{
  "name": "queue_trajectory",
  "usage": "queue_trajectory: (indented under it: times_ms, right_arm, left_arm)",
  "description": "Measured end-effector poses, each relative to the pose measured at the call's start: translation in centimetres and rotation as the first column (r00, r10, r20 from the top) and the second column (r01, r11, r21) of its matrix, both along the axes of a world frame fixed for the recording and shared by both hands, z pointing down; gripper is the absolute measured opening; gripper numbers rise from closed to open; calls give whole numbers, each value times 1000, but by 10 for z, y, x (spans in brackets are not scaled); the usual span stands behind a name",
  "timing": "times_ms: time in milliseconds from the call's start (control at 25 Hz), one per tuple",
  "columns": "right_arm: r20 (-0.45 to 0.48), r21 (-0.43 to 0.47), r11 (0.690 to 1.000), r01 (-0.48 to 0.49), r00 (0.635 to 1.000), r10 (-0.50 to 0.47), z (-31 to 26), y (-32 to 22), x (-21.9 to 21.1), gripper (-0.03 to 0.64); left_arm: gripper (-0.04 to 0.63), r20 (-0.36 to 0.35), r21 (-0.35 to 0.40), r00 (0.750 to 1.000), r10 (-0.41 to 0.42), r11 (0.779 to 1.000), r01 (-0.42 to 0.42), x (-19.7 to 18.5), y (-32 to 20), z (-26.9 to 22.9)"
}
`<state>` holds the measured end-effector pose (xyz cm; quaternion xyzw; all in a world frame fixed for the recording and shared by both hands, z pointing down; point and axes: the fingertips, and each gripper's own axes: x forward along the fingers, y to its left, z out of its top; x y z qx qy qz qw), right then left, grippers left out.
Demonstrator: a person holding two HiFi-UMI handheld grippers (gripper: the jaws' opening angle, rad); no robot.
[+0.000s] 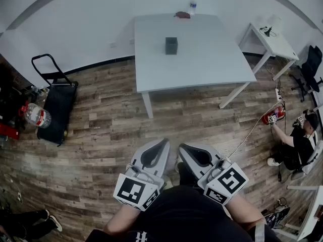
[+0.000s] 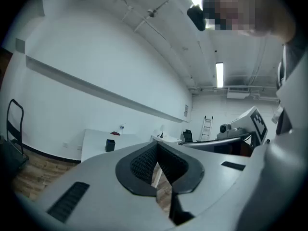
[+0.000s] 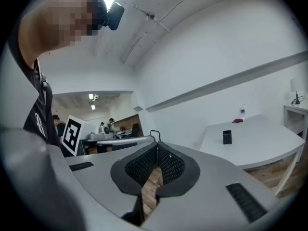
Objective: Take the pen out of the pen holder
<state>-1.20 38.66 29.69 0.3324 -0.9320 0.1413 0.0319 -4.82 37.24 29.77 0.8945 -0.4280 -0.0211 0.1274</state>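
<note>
Left hand-held gripper (image 1: 160, 146) and right hand-held gripper (image 1: 185, 150) hang pressed together, empty, well apart from the black pen holder (image 1: 171, 45) mid-tabletop (image 1: 212, 59), pen indiscernible. A careless pinch could likely topple the holder.

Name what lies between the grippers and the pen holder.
Head view: only bare wood floor, then the white table's near edge and bare top, separate the left gripper and right gripper from the pen holder.
</note>
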Motion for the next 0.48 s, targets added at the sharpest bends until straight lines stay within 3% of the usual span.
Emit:
queue_trajectory:
  times_ms: [480]
  right_arm:
    - [36, -33, 999, 30, 999, -29, 4, -86, 30, 15]
  left_arm:
    - [6, 27, -33, 999, -37, 999, 38, 27, -77, 5]
